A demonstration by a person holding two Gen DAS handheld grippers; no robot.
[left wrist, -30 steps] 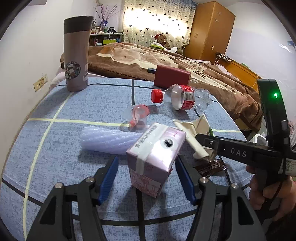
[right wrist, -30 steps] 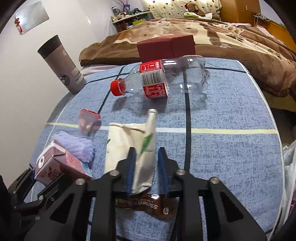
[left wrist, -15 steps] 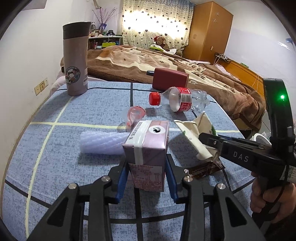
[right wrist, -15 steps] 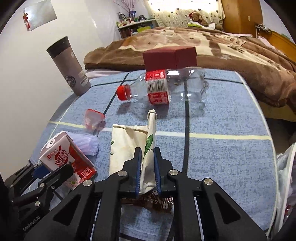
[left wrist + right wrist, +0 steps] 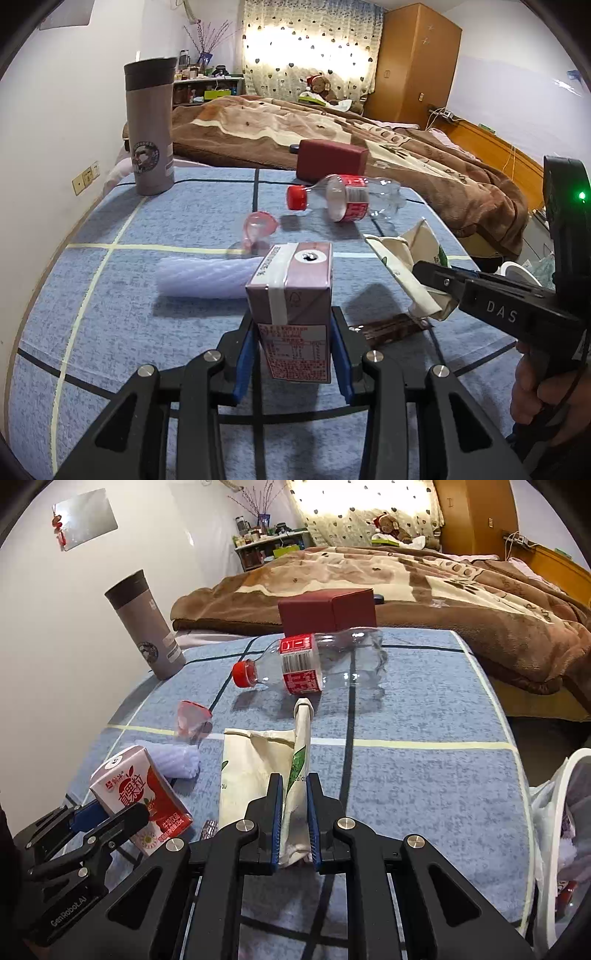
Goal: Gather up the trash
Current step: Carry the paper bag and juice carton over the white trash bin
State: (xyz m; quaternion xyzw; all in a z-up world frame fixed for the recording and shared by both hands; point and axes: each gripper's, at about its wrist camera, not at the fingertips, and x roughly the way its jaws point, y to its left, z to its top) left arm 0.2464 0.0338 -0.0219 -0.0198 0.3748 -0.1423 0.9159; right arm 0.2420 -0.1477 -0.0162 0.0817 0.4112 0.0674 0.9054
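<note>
My left gripper (image 5: 293,354) is shut on a pink juice carton (image 5: 295,291), held upright with its blue pads against both sides; the same juice carton (image 5: 138,797) shows at the lower left of the right wrist view. My right gripper (image 5: 294,819) is shut on a cream paper bag (image 5: 255,768) with green print, pinching its folded edge. That paper bag (image 5: 410,258) hangs from the right gripper (image 5: 428,269) in the left wrist view. A brown wrapper (image 5: 391,328) lies flat under the bag. An empty clear bottle (image 5: 306,664) with a red cap lies further back.
The blue checked tabletop (image 5: 424,775) also bears a lilac foam sleeve (image 5: 207,277), a crumpled pink plastic cup (image 5: 260,225), a grey tumbler (image 5: 149,129) and a dark red box (image 5: 330,158). A white-rimmed bin with a bag (image 5: 557,812) stands off the right edge. A bed lies behind.
Both grippers closed: the left onto the juice carton, which went from tilted to upright, the right onto the paper bag. Both pieces have since risen slightly off the cloth.
</note>
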